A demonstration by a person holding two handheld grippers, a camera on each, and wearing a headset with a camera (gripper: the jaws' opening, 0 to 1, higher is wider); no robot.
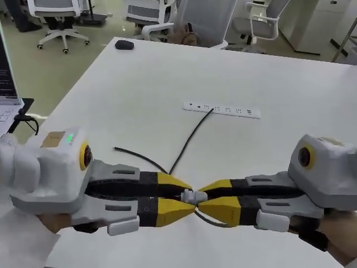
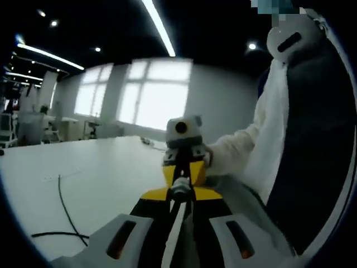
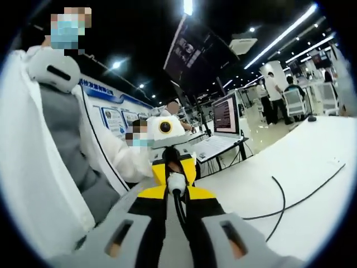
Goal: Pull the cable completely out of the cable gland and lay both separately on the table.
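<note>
Head view: left gripper (image 1: pixel 186 196) and right gripper (image 1: pixel 203 201) stood tip to tip above the near edge of the table (image 1: pixel 139 84). The cable gland (image 1: pixel 193 196) sat between them, apparently opposed for a straight pull.

Left gripper view: jaws closed on the gland.

Right gripper view: jaws pinched the black cable (image 3: pixel 179 211) just behind the gland. The cable was judged not yet out.

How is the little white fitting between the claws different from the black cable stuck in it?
The fitting is white; the cable is black. The fitting is short and stubby; the cable is thin and bendy. The fitting sits at the tips of the left claw; the cable runs back between the jaws of the right claw. Both are held between the claws, joined together.
</note>
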